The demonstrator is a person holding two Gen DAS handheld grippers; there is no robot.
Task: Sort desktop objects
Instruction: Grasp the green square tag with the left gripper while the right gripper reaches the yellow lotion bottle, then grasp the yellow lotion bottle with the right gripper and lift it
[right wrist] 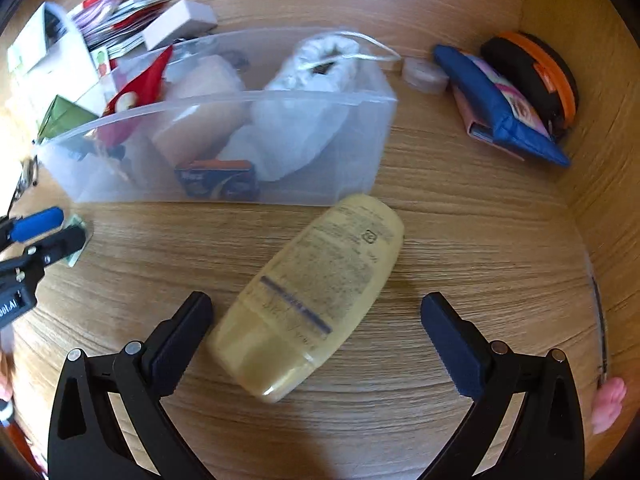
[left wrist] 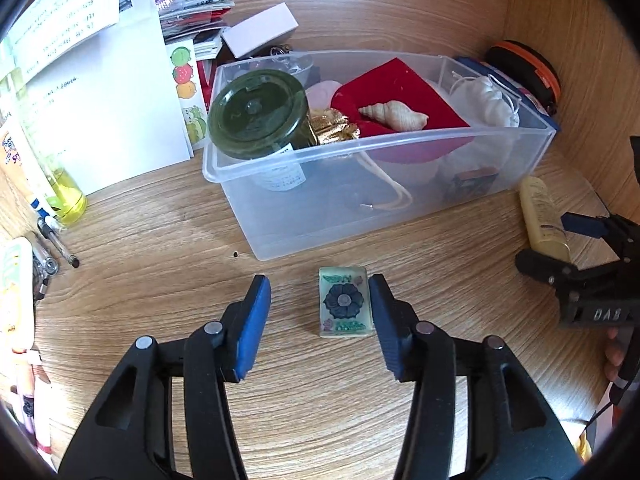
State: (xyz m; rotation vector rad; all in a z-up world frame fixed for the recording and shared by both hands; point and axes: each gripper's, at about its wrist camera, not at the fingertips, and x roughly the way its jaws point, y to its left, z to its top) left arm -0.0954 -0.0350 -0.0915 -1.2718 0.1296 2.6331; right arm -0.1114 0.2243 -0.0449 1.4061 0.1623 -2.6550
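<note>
1. Left wrist view: the left gripper (left wrist: 320, 320) stands open on the wooden desk (left wrist: 160, 240). A mahjong tile (left wrist: 346, 301) with a dark flower lies flat between the blue pads, just beside the pad at 3 o'clock and clear of the pad (left wrist: 252, 324) at 9 o'clock.
2. Beyond the tile, at 12 o'clock, sits a clear plastic bin (left wrist: 280, 236). It holds a dark green jar (left wrist: 258, 114), a red cloth (left wrist: 400, 92) with a seashell (left wrist: 394, 116) on it, and a white drawstring pouch (left wrist: 486, 100).
3. At 3 o'clock a yellow bottle (left wrist: 542, 216) lies on the desk, with the right gripper (left wrist: 560, 244) around its near end.
4. Right wrist view, somewhat blurred: the right gripper (right wrist: 316, 336) is spread wide. The yellow bottle (right wrist: 316, 292) lies on its side between the jaws, close to the 9 o'clock finger and apart from the 3 o'clock one.
5. The bin (right wrist: 240, 184) stands at 12 o'clock just past the bottle. A blue pouch (right wrist: 496, 100) and a black-and-orange case (right wrist: 532, 68) lie at 2 o'clock. The left gripper (right wrist: 48, 232) shows at 9 o'clock.
</note>
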